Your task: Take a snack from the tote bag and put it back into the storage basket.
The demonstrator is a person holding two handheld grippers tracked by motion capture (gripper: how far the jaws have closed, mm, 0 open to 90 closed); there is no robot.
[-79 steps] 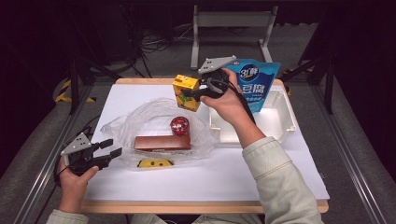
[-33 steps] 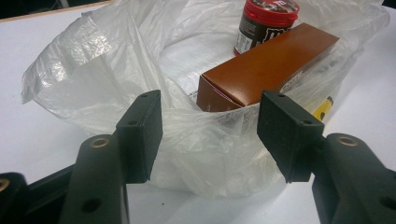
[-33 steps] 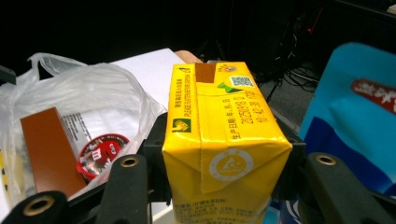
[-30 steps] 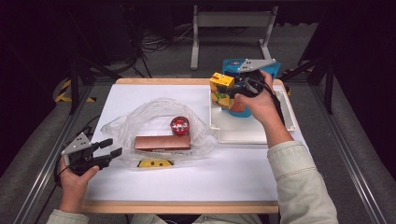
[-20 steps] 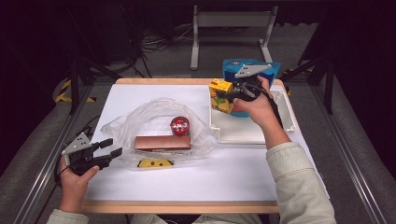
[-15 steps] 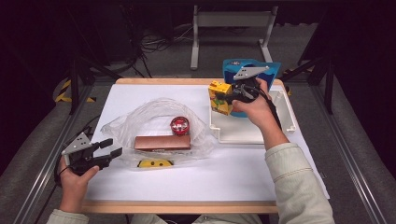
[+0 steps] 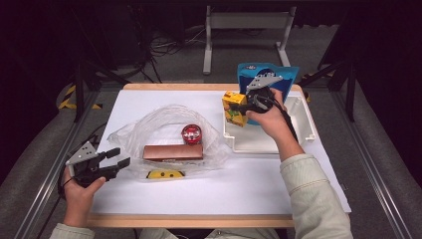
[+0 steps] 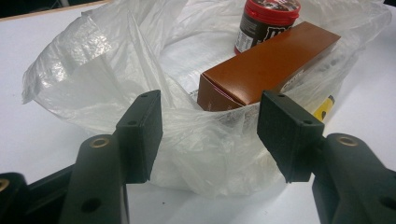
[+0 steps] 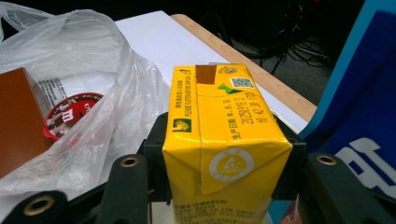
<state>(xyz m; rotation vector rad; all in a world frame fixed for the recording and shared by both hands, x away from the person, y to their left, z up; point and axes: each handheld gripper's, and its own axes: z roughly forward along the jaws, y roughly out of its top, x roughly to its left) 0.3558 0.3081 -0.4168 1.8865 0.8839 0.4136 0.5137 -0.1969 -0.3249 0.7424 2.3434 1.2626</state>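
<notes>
The right hand-held gripper (image 7: 245, 106) pinches one yellow drink carton (image 7: 234, 108) upright over the near-left corner of the single white tray (image 7: 304, 115), one blue pouch (image 7: 268, 73) standing just behind it. If the carton catches that rim it could tip or twist in the jaws. Well off to its left, the left hand-held gripper (image 8: 208, 135) sits spread at the one plastic bag (image 8: 93, 70), holding one brown box (image 8: 268, 63), one red-lidded jar (image 8: 266, 21) and one small yellow item (image 7: 164, 174).

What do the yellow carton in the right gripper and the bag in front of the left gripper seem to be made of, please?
Yellow carton: apparently coated paperboard, with a glossy printed skin and folded, sealed seams. Bag: thin translucent plastic film, crinkled, with the box showing through it.
</notes>
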